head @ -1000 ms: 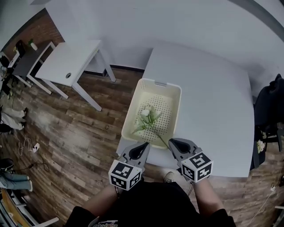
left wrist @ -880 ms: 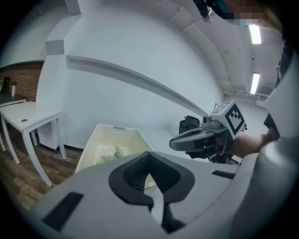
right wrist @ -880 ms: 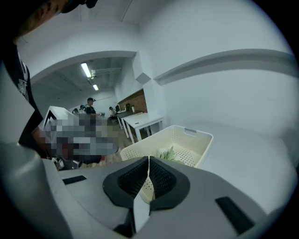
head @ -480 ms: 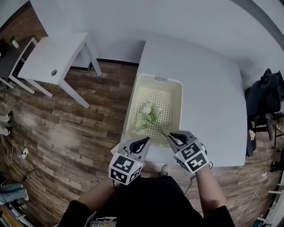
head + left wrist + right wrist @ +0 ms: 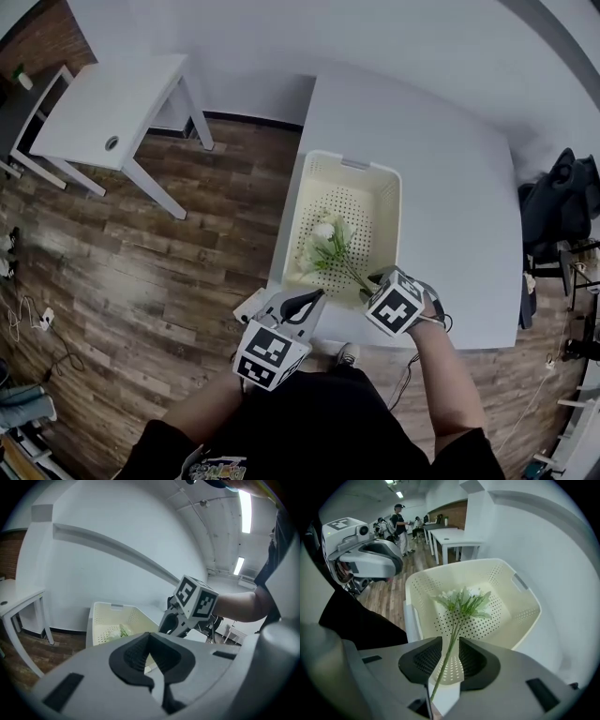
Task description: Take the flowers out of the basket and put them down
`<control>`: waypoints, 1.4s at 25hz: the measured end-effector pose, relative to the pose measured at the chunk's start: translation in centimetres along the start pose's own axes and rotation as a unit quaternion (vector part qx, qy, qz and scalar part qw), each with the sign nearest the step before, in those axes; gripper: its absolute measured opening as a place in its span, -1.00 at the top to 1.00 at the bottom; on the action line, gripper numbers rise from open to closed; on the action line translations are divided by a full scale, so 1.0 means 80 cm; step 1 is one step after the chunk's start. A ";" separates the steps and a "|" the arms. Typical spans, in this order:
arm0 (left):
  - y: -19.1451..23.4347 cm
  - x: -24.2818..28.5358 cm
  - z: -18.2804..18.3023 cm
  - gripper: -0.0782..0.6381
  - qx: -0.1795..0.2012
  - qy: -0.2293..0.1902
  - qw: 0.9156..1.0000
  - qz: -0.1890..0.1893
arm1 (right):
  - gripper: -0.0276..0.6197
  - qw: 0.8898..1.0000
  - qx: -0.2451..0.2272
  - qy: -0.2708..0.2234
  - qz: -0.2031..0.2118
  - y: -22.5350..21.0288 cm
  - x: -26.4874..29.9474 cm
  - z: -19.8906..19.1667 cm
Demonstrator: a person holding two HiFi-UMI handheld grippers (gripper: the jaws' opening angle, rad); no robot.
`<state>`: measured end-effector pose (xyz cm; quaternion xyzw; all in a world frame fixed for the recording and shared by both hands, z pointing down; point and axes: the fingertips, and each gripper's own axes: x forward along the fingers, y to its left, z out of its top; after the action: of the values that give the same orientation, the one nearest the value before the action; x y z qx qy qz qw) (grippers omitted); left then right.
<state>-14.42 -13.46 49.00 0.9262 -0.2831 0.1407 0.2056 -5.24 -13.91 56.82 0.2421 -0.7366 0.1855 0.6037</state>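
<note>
A cream perforated basket (image 5: pixel 352 161) stands on the white table's left edge. A bunch of white flowers (image 5: pixel 330 244) with green leaves lies inside it, the stem pointing at me. My right gripper (image 5: pixel 375 279) is at the basket's near rim. In the right gripper view the flowers (image 5: pixel 464 599) lie on the basket (image 5: pixel 440 571) floor, and the thin stem runs between the jaws of the right gripper (image 5: pixel 449 641), which stand apart. My left gripper (image 5: pixel 314 298) hangs just off the near left corner, tips together and empty. The left gripper view shows the left gripper (image 5: pixel 149 637) facing the basket (image 5: pixel 101 609).
The white table (image 5: pixel 450 187) stretches right of and beyond the basket. A small white desk (image 5: pixel 103 103) stands at upper left on the wood floor (image 5: pixel 187 244). A dark jacket (image 5: pixel 562 187) hangs at the right edge. People (image 5: pixel 398 520) stand far off.
My right gripper has moved forward and left to the basket's near rim, so the stem now lies between its jaws. The left gripper has barely shifted.
</note>
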 end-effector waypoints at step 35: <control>0.017 -0.020 0.000 0.76 -0.008 -0.002 1.000 -0.014 | 0.81 0.983 0.095 0.064 0.142 -0.026 0.053 0.028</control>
<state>-16.48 -13.77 48.86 0.9289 -0.2713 0.1333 0.2140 -6.46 -17.46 60.48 0.1789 -0.7026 0.3538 0.5909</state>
